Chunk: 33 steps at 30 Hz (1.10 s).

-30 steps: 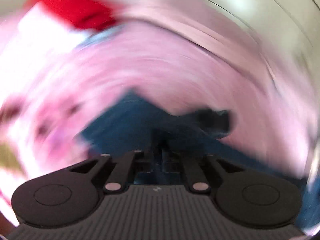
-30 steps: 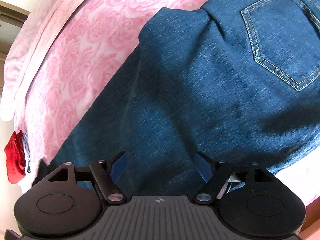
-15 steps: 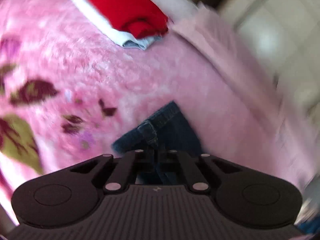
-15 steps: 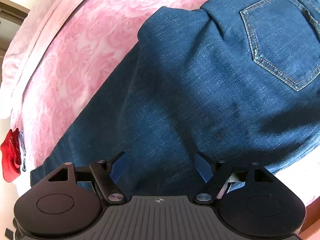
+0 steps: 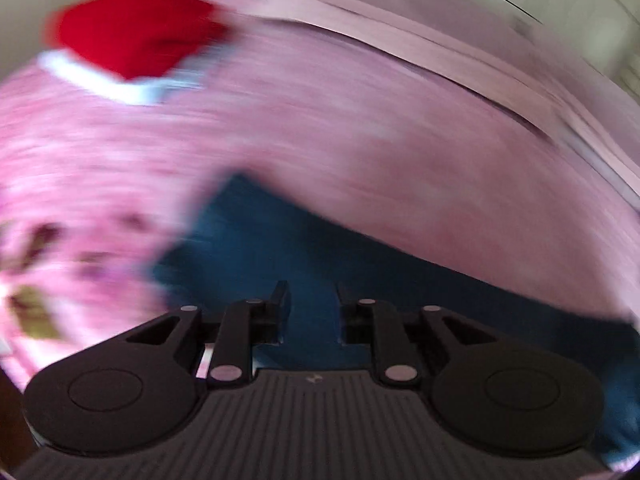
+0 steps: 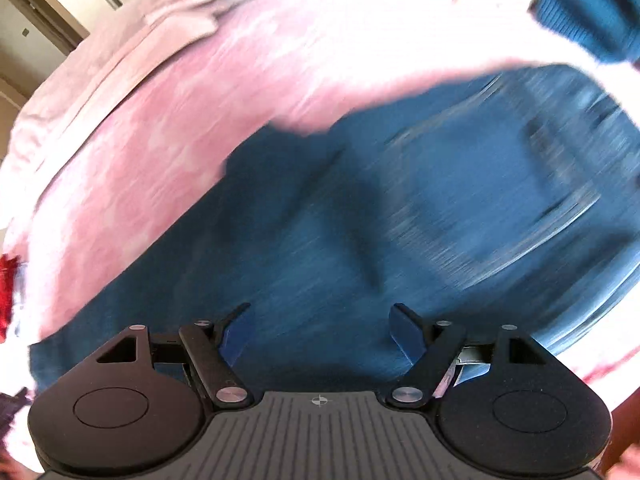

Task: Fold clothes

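Observation:
Blue jeans (image 6: 360,232) lie spread on a pink blanket (image 6: 140,128); both views are motion-blurred. My right gripper (image 6: 320,328) hovers open just above the denim, nothing between its fingers. In the left wrist view the end of a jeans leg (image 5: 256,236) lies flat on the blanket (image 5: 320,128). My left gripper (image 5: 310,300) stands open over that leg with a gap between its fingers and no cloth in them.
A folded red garment (image 5: 136,36) rests on a white folded one at the far left of the bed, seen also as a red patch (image 6: 6,292). A blue knitted sleeve (image 6: 592,8) shows at the upper right. Pale cupboards stand behind the bed.
My left gripper was shut on the jeans hem; it has opened and the leg lies flat. The right gripper stayed open and swung over the jeans, the view blurring.

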Tool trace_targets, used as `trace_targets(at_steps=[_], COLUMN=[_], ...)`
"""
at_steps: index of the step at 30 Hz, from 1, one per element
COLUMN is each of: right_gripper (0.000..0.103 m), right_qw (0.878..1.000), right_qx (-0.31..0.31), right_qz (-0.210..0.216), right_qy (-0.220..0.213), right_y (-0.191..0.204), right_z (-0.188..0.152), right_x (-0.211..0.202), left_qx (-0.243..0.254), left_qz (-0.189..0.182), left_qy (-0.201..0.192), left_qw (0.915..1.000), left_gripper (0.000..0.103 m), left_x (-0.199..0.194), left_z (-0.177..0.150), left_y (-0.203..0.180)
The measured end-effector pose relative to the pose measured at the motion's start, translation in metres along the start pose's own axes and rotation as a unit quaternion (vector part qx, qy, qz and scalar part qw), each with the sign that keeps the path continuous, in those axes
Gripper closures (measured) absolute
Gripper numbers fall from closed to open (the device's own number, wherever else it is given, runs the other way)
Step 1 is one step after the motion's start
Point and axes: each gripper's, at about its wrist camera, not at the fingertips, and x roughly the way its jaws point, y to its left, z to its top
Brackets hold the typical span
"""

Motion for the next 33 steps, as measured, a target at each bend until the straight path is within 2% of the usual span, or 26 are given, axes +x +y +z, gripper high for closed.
trace_targets(at_steps=[2,6,8,10,12,14,17,19,20,23,25,28,31,32,33], right_gripper=[0.026,0.026,0.026,0.026,0.026,0.026,0.027,0.050,0.050,0.051,0.050,0.050,0.050,0.051,0.071], right_qw=[1.000,0.997,0.995,0.994,0.995,0.996,0.992,0.987,0.985,0.979,0.973,0.968,0.971,0.975,0.980], right_qx=[-0.007,0.012,0.019,0.025,0.037,0.050,0.075,0.083,0.080,0.082,0.101,0.114,0.097,0.085,0.070], right_qz=[-0.020,-0.049,-0.052,-0.046,-0.019,0.014,0.097,0.138,0.149,0.182,0.202,0.214,0.209,0.199,0.182], right_qy=[-0.021,-0.060,-0.081,-0.097,-0.090,-0.077,-0.026,0.011,0.021,0.041,0.050,0.059,0.055,0.048,0.037], right_y=[-0.022,-0.090,-0.128,-0.164,-0.191,-0.217,-0.243,-0.253,-0.256,-0.272,-0.283,-0.290,-0.287,-0.284,-0.280], right_z=[0.011,0.045,0.066,0.088,0.110,0.132,0.155,0.162,0.163,0.166,0.168,0.171,0.171,0.170,0.168], right_x=[-0.009,-0.026,-0.039,-0.046,-0.040,-0.031,-0.001,0.020,0.027,0.035,0.040,0.046,0.041,0.037,0.033], left_qx=[0.035,0.084,0.106,0.123,0.129,0.123,0.122,0.124,0.124,0.136,0.155,0.182,0.178,0.176,0.174], left_qz=[-0.058,-0.156,-0.195,-0.217,-0.237,-0.246,-0.241,-0.242,-0.244,-0.259,-0.273,-0.291,-0.309,-0.307,-0.305], left_qy=[0.015,0.037,0.048,0.051,0.058,0.066,0.074,0.079,0.081,0.108,0.131,0.163,0.201,0.213,0.225], left_qw=[0.9976,0.9834,0.9739,0.9671,0.9611,0.9590,0.9601,0.9590,0.9583,0.9501,0.9404,0.9249,0.9124,0.9107,0.9090], left_gripper=[0.087,0.087,0.087,0.087,0.086,0.086,0.086,0.086,0.086,0.085,0.081,0.076,0.075,0.078,0.099], left_x=[0.012,0.037,0.049,0.057,0.066,0.075,0.078,0.078,0.079,0.090,0.101,0.118,0.141,0.150,0.158], left_z=[0.003,0.007,0.008,0.006,0.005,0.002,-0.007,-0.006,-0.005,0.000,0.002,0.002,0.001,-0.001,-0.003], left_y=[-0.047,-0.146,-0.191,-0.228,-0.259,-0.283,-0.306,-0.316,-0.321,-0.333,-0.341,-0.357,-0.369,-0.373,-0.376])
